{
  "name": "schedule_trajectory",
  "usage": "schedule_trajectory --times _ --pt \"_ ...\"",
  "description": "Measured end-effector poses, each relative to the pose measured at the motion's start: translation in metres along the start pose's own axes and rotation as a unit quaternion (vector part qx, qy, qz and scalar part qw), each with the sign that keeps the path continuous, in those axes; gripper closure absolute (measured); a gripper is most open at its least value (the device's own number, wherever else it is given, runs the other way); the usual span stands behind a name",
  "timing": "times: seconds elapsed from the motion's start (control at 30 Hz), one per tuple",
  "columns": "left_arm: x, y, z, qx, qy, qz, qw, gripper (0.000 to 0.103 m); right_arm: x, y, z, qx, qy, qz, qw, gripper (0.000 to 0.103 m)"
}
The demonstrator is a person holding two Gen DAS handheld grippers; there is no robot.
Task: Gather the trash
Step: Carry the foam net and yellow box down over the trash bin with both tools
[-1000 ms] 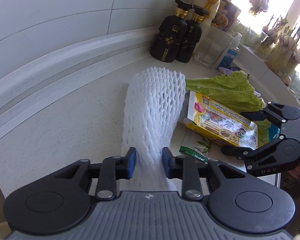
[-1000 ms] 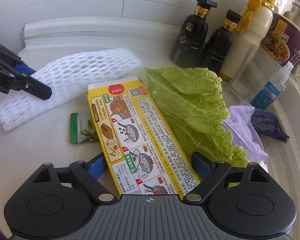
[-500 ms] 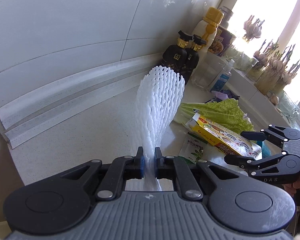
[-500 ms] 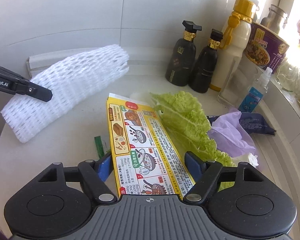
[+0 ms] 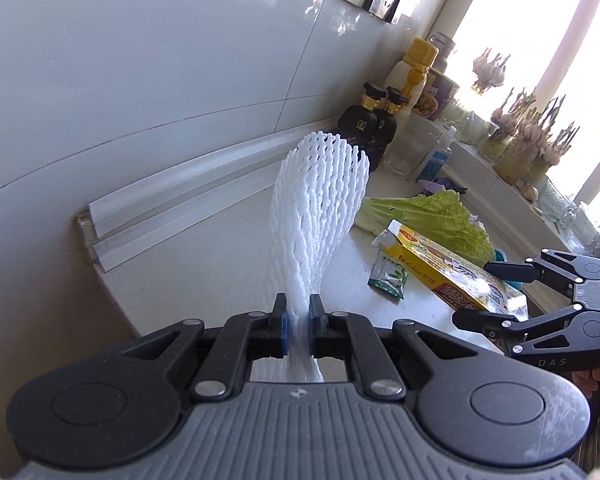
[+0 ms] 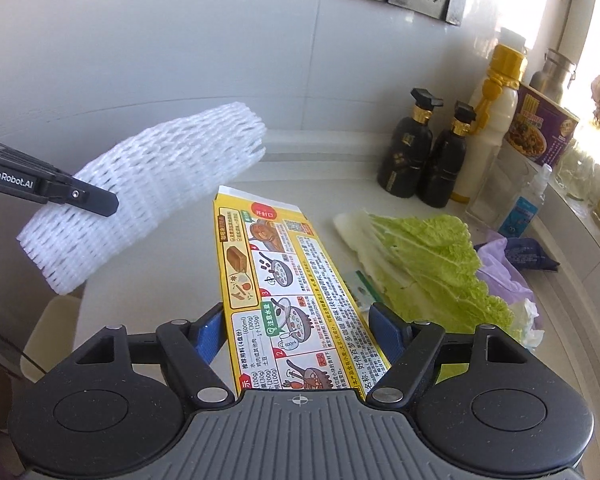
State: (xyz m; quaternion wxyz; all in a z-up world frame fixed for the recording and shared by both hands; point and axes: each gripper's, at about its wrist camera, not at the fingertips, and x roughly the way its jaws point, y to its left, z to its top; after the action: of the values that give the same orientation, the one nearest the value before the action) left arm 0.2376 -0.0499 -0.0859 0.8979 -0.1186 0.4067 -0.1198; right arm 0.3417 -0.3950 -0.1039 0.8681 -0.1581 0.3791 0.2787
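Now both tools hold trash up off the counter.

Squeezed tight in the left tool (image 5: 298,320) is the near end of the white foam net (image 5: 320,208); the rest of the net sticks out in the air over the counter (image 5: 204,248). The right tool (image 6: 296,326) has its two fingers pressed on the sides of the yellow box (image 6: 276,272), and the box points out over the counter too. Left lying down are a small green packet (image 5: 389,276), a big cabbage leaf (image 6: 428,264) and a purple bag (image 6: 504,264). The net is soft and squashy, so it could slide out if the left tool shakes. The box is long and thin, so it may bend or tip out, because only its near end is held. Either one could bump the dark bottles (image 6: 424,160) at the back.
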Motion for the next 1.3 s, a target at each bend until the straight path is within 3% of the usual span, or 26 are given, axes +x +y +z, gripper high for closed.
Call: schedule_trajectory --times 0.37,0.67,1.03,1.3 --pt "-0.052 0.048 -0.030 0.006 0.017 0.020 0.9996 0.095 -0.017 0.099 0.014 0.004 -0.013 0.016 1.000 0.027" --pt "-0.070 0.109 -0.072 -0.007 0.063 0.058 0.9963 0.095 0.006 0.182 0.011 0.026 0.016 0.033 0.999 0.027" --pt "-0.015 0.174 -0.139 -0.037 0.170 0.120 0.9775 0.095 0.102 0.262 -0.031 0.079 0.115 0.062 0.988 0.027" --pt "0.046 0.196 -0.171 -0.034 0.223 0.152 0.9623 0.095 0.183 0.285 -0.074 0.138 0.199 0.069 0.968 0.026"
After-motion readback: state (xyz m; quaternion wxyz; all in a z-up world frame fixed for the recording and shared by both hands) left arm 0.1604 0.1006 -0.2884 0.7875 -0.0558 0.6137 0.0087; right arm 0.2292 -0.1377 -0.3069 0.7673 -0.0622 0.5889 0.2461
